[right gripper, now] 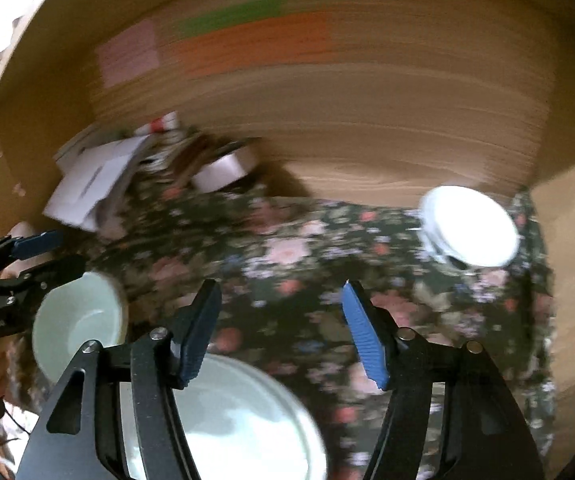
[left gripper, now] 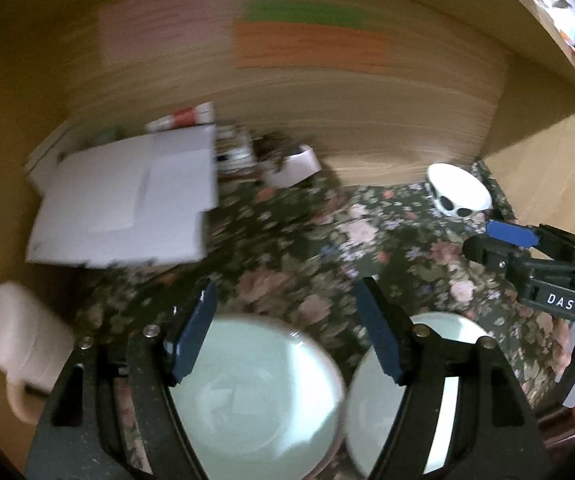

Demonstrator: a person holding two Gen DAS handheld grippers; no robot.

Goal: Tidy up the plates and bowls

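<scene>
Fingers of both the left gripper (left gripper: 287,332) and right gripper (right gripper: 283,332) hang spread and empty over two pale-green ceramic bowls (left gripper: 255,396) (left gripper: 427,392) at the desk's near edge, probably ready for stacking.

Place: a home, I'd say, at a wooden desk alcove.
Cloth: a dark floral tablecloth (left gripper: 287,240) covers my desk, a homely pattern.
Walls: wood-grain panels (left gripper: 367,112) close in behind and at the sides, with pink, green and orange notes (left gripper: 311,46) stuck on.
Clutter: papers (left gripper: 127,204), small boxes (left gripper: 291,166) and a mug (left gripper: 19,336) at my left.
Dishes: household bowls (left gripper: 255,396) and a spotted bowl (left gripper: 459,192).
</scene>
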